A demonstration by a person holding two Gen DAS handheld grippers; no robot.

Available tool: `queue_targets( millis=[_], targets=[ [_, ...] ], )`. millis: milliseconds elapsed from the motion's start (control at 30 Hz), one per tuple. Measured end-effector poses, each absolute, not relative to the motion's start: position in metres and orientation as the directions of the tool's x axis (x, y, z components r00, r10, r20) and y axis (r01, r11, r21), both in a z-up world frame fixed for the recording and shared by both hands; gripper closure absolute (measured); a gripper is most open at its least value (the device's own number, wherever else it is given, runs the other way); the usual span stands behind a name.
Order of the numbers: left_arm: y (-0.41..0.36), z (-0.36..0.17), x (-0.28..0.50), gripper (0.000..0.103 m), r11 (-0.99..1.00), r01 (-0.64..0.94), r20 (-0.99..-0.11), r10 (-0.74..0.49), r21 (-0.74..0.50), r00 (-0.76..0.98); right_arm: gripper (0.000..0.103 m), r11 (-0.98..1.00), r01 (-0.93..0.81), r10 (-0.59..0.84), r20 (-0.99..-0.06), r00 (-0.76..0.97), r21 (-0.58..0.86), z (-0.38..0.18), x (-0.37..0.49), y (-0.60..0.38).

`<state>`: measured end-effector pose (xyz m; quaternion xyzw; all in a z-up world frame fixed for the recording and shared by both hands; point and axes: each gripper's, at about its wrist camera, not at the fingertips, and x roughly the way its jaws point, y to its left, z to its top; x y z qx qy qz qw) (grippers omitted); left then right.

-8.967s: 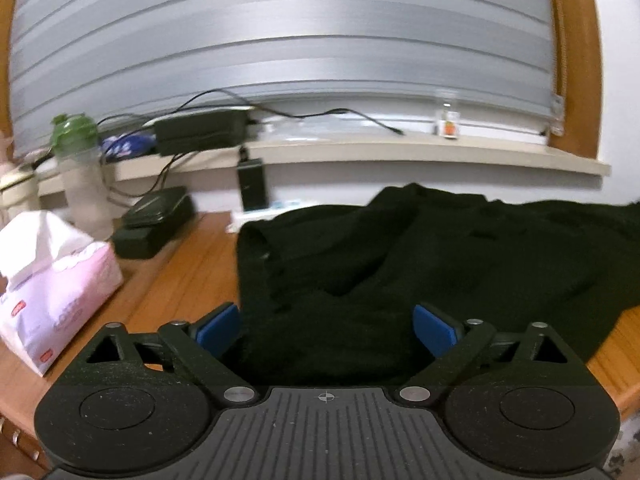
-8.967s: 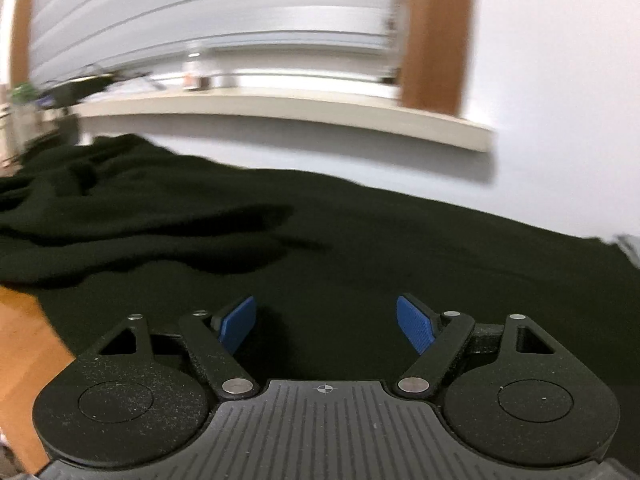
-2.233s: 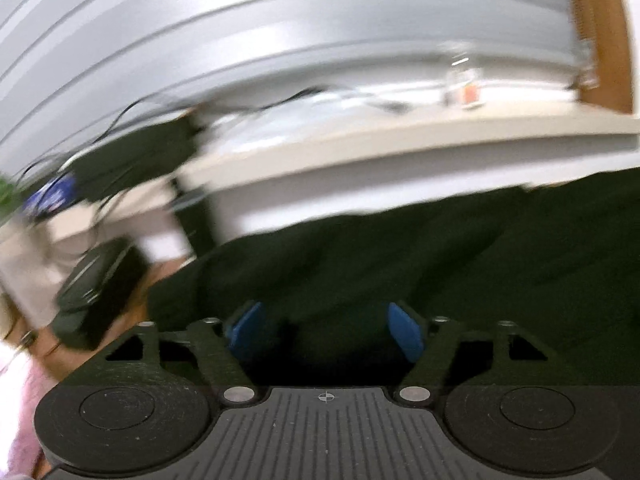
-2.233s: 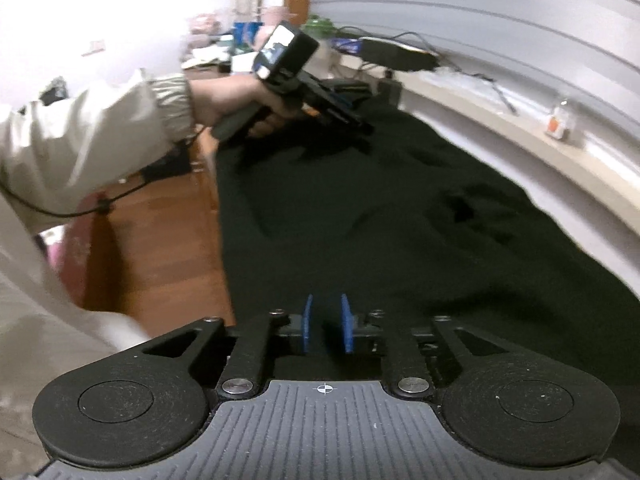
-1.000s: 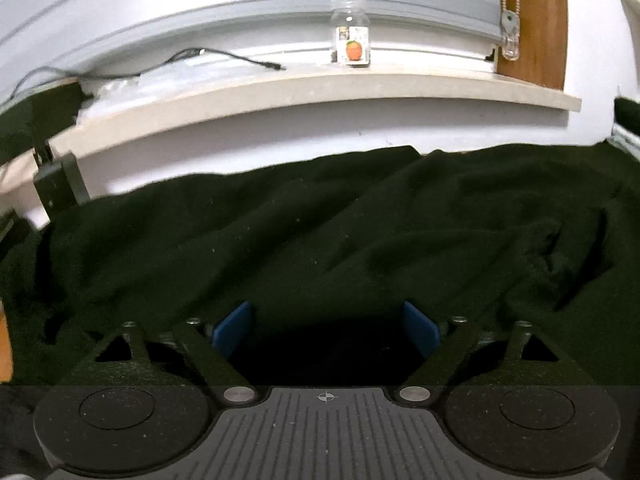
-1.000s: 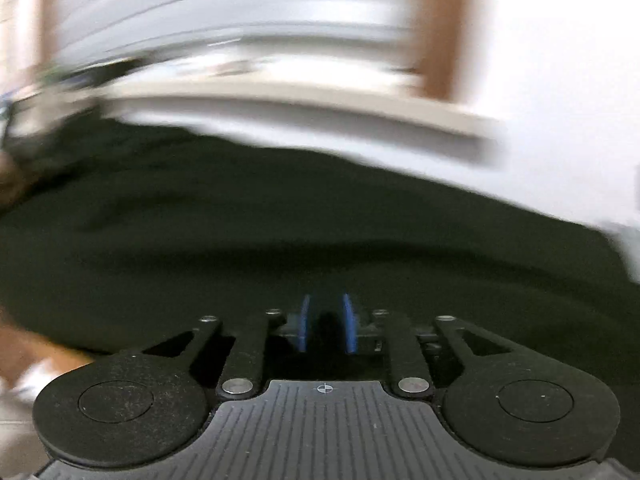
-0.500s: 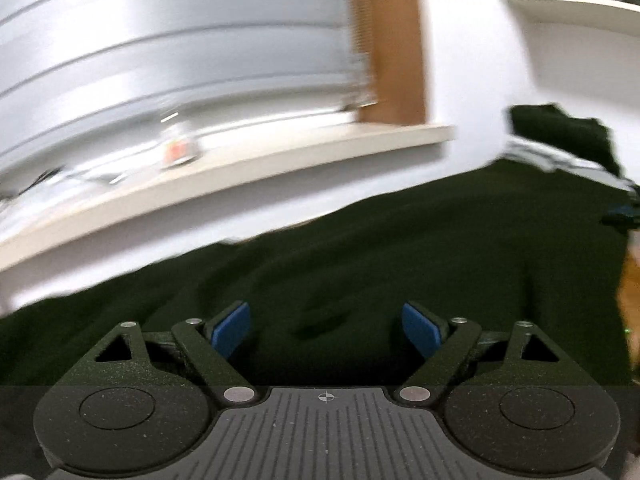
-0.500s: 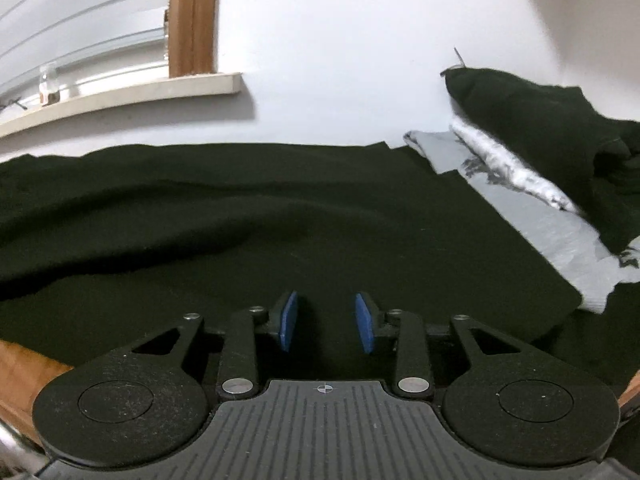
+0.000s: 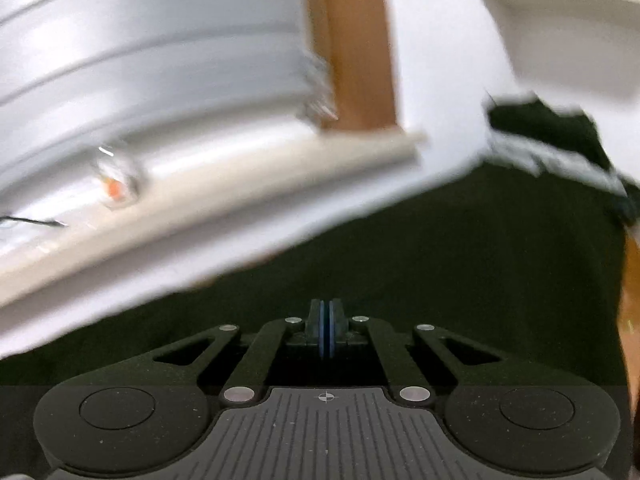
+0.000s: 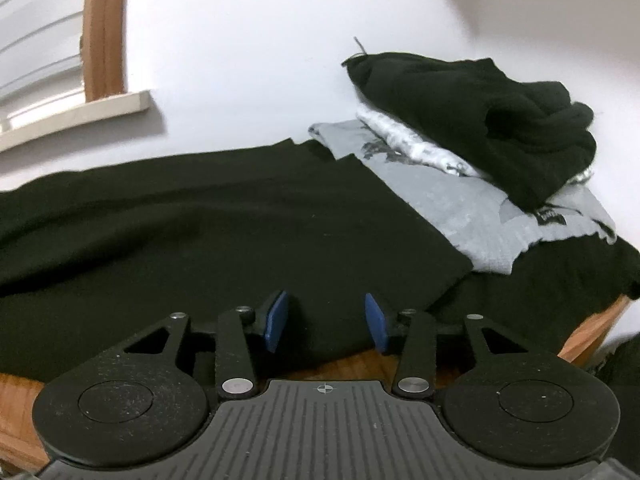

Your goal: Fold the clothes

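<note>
Here, the black garment lies spread flat on a wooden table, directly ahead of both tools. The right gripper stands at medium width, its blue pads apart above the garment's near edge and holding nothing. The left gripper has its pads pressed together; whether cloth sits between them cannot be told, since this view is blurred. Ahead and to the right of the right gripper, a grey printed shirt overlaps the garment's far corner, with a folded black piece on top. A white wall backs the table; a windowsill and wooden window frame sit ahead-left.
</note>
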<state>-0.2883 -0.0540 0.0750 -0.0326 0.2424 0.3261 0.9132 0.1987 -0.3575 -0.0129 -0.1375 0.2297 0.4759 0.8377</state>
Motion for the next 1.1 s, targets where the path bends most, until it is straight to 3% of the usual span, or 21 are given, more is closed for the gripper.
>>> queue_targets(
  millis=[67,133,233,367,433,500,767,800,833,867,900,967,1100],
  targets=[
    [-0.042,0.083,-0.292,0.100,0.761,-0.643,-0.451,0.604,0.081,0.657,0.059,0.500,-0.866,0.743,-0.511,0.432,-0.005,-0.014,0.201,-0.360],
    [-0.038,0.079,-0.287,0.102,0.697,-0.699,-0.426,0.688,0.162,0.587,0.059,0.496,-0.868,0.748,-0.504,0.432,-0.007,-0.015,0.202,-0.361],
    [-0.031,0.069,-0.286,0.097,0.683,-0.714,-0.463,0.689,0.156,0.558,0.058,0.513,-0.858,0.742,-0.497,0.450,-0.010,-0.015,0.199,-0.364],
    [-0.053,0.066,-0.282,0.052,0.730,-0.673,-0.474,0.638,0.122,0.606,0.058,0.550,-0.835,0.734,-0.474,0.486,-0.005,-0.012,0.197,-0.373],
    [-0.067,0.067,-0.278,0.049,0.756,-0.646,-0.475,0.610,0.107,0.635,0.057,0.574,-0.819,0.729,-0.457,0.510,0.003,-0.009,0.198,-0.381],
    [-0.081,0.067,-0.275,0.038,0.781,-0.618,-0.474,0.580,0.093,0.662,0.056,0.601,-0.799,0.715,-0.461,0.525,0.022,-0.010,0.203,-0.387],
    [-0.142,0.067,-0.245,0.038,0.878,-0.475,-0.471,0.444,0.059,0.762,0.053,0.626,-0.779,0.703,-0.469,0.535,0.049,-0.014,0.213,-0.377],
    [-0.152,0.066,-0.236,0.039,0.892,-0.448,-0.471,0.424,0.067,0.774,0.055,0.623,-0.781,0.704,-0.468,0.535,0.045,-0.014,0.212,-0.376],
    [-0.161,0.065,-0.227,0.039,0.904,-0.421,-0.471,0.404,0.075,0.784,0.067,0.621,-0.783,0.705,-0.465,0.536,0.039,-0.015,0.212,-0.375],
    [-0.169,0.062,-0.218,0.045,0.918,-0.389,-0.480,0.378,0.081,0.792,0.075,0.616,-0.787,0.708,-0.463,0.533,0.036,-0.016,0.211,-0.375],
    [-0.177,0.059,-0.210,0.061,0.930,-0.357,-0.489,0.352,0.087,0.798,0.080,0.613,-0.789,0.709,-0.462,0.532,0.033,-0.017,0.211,-0.375],
    [-0.194,0.053,-0.193,0.077,0.952,-0.291,-0.508,0.299,0.097,0.808,0.080,0.611,-0.791,0.709,-0.461,0.533,0.026,-0.018,0.211,-0.374],
    [-0.217,0.035,-0.168,0.078,0.964,-0.209,-0.575,0.266,0.165,0.774,0.082,0.607,-0.794,0.707,-0.463,0.534,0.011,-0.018,0.213,-0.374]
  ],
)
